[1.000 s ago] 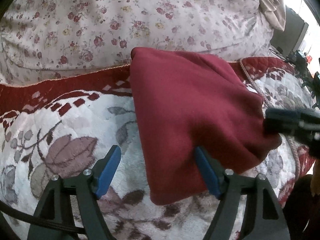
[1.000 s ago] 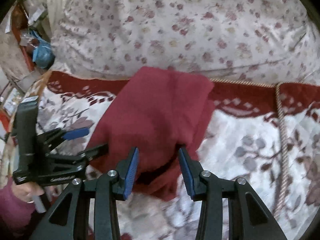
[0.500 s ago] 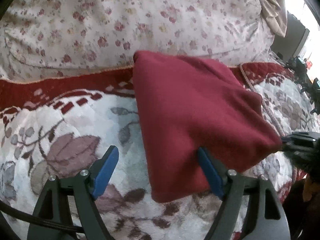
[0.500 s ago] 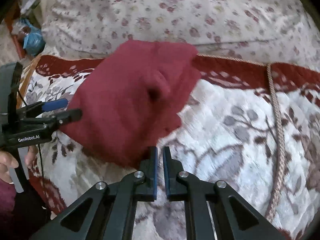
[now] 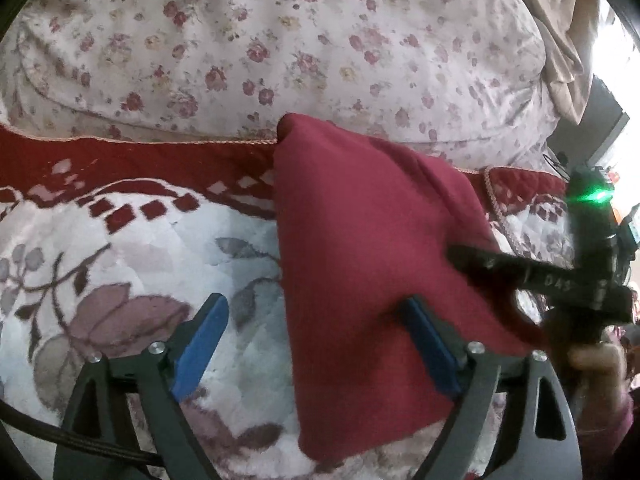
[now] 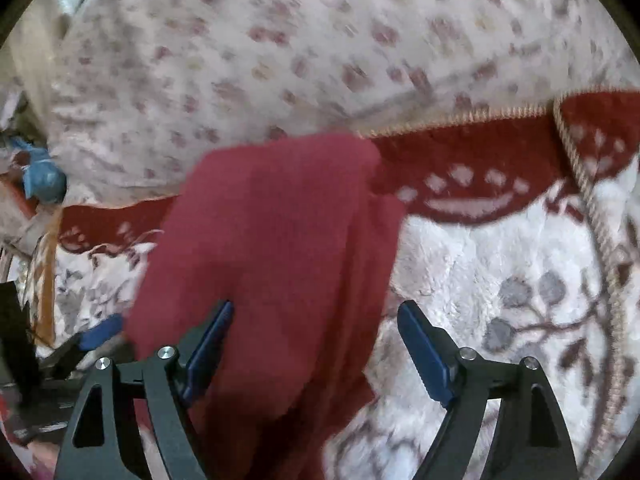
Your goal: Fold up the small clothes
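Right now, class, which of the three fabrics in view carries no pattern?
The maroon garment, plain all over. The bedding behind it is sprinkled with small roses; the blanket beneath it shows leaves and a red border.

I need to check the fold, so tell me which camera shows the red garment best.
The left wrist view: the red garment is sharp there, its straight left edge and far corner clear. The right wrist view shows it motion-blurred, edges smeared.
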{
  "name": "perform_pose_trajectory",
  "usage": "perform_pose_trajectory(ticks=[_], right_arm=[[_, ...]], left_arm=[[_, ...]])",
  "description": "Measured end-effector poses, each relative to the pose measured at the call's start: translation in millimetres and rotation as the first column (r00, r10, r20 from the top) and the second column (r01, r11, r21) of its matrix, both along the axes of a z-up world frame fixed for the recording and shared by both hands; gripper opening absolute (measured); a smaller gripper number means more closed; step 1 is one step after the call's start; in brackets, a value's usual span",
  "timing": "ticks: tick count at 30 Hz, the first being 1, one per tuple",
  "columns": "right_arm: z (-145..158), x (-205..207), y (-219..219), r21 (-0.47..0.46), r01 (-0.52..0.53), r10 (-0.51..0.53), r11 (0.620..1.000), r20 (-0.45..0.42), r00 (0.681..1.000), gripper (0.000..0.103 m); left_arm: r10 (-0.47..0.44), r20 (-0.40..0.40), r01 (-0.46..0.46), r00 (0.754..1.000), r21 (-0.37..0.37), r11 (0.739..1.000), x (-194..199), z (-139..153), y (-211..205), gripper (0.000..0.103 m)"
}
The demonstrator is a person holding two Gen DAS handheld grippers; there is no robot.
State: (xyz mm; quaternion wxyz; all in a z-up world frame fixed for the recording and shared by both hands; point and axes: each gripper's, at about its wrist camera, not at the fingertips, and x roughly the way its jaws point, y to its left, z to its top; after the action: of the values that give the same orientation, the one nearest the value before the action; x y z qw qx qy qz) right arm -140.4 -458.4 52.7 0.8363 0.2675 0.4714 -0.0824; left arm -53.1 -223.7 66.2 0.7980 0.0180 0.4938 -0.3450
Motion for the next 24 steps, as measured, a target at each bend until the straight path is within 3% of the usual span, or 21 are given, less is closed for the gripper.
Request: perform_pose_trajectory(ticks=[2,4,14,17,18,20,21,24], right_arm=[[-18.2,-2.7,-10.2,0.121,0.011,-0.016,0.993,0.042,0.999,0.092],[-24.3,-6.1,-16.4,0.176,0.013,-0.029,0.984,0.093,0.995,0.095],[-26.0,11.6,-2.7,0.141,-0.088,0.063,0.986,0.174,0.983,0.094],[-25.0,12.2,-1.1,0.114,-0.082,0.061,0.990,0.174,0.983,0.080],[-23.4,11.1,-0.7,0.108,-0.083,0.063,0.991,0.180,0.982,0.073],[-18.8,10.0,1.2,0.098,-0.089,0.069,0.991,0.191,0.979,0.064],[-16.4,9.3,3.1,0.092,-0.090,0.071,0.992,0.193,0.979,0.060],[-5.5,3.5,7.7,0.104,-0.084,0.060,0.991,0.217,0.974,0.052]], left_arm=[[-0.011,-0.001,0.011,1.000,-0.002,1.000,4.1,-4.4,-3.9,0.096],[-0.009,-0.019,0.009,1.000,-0.014,1.000,8.2,-8.6,-5.9,0.099],[0.012,-0.105,-0.019,0.994,-0.060,0.998,22.6,-25.9,-9.9,0.103],[0.008,-0.115,-0.018,0.993,-0.087,0.996,22.6,-30.5,-10.9,0.103],[0.002,-0.115,-0.014,0.993,-0.102,0.995,22.5,-31.5,-11.1,0.099],[-0.046,-0.154,0.021,0.987,-0.160,0.987,21.1,-32.0,-12.6,0.067],[-0.057,-0.175,0.025,0.983,-0.181,0.983,20.5,-30.7,-12.6,0.062],[-0.058,-0.126,0.037,0.990,-0.161,0.986,11.2,-19.1,-10.8,0.051]])
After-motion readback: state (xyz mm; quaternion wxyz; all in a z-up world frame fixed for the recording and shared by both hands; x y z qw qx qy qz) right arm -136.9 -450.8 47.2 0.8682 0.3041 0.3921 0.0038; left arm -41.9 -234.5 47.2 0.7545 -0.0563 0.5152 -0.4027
